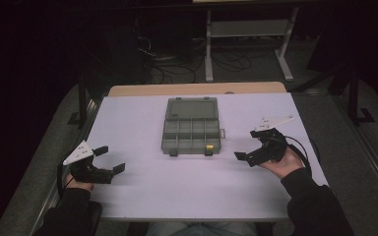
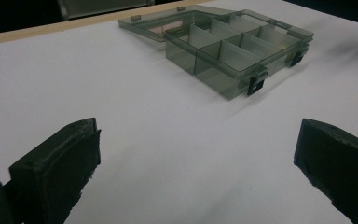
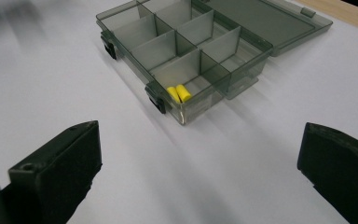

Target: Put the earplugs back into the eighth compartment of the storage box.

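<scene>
One smoky compartment box (image 1: 191,128) lies open mid-worktop (image 1: 138,196), two yellow plugs (image 3: 179,93) in its front corner cell; left gripper (image 1: 109,159) and right gripper (image 1: 248,145) flank it, jaws apart, holding nothing.

Smoky grey organiser box (image 1: 191,126), yellow pieces (image 3: 179,93), white table (image 1: 187,187)

Your white table (image 1: 142,191) fills the middle of the frame, with a bare wood edge (image 1: 197,89) along its far side. Upper centre you've got a grey metal stand (image 1: 248,29) on the floor, and loose black cables (image 1: 172,61) just to its left. Surroundings are too dark to read.
</scene>
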The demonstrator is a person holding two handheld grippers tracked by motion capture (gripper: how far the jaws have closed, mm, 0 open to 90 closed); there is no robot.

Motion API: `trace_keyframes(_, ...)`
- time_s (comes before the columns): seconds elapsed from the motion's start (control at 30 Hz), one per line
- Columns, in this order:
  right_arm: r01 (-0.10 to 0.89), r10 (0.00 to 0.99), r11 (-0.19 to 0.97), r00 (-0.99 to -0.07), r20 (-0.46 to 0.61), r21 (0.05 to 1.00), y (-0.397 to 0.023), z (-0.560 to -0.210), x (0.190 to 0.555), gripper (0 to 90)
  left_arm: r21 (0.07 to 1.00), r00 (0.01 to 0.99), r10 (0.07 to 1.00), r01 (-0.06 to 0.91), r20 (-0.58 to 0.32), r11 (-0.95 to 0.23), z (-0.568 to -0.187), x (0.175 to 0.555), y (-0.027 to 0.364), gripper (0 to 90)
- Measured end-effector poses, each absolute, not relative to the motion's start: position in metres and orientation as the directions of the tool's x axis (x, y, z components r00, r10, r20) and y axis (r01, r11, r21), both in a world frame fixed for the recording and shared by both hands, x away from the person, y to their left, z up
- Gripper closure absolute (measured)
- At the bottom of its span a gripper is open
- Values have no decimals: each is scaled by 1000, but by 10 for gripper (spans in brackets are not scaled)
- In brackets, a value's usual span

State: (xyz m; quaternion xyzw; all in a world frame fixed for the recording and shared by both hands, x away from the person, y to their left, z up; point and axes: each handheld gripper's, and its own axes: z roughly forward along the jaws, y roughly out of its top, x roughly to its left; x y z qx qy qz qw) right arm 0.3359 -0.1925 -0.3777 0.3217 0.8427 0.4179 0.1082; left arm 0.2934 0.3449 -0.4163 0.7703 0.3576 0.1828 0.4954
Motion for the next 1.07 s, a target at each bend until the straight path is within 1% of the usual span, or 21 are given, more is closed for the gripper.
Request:
trace_keyframes(0.33, 464, 659, 399, -745, 105, 791, -211, -391, 328, 0, 894, 679, 730, 370, -74, -254, -416, 293, 345, 0)
trace_keyframes(0.6, 470, 698, 336, -706, 120, 816, -232, -399, 319, 0, 894, 679, 731, 369, -73, -254, -416, 293, 344, 0)
trace_keyframes(0.83, 499, 721, 320, -679, 134, 805, -246, -412, 311, 0, 895, 680, 729, 367, -72, -254, -416, 293, 344, 0)
trace_keyframes(1.07, 507, 740, 299, -658, 139, 808, -254, -414, 304, 0, 895, 685, 726, 365, -70, -257, -416, 294, 344, 0)
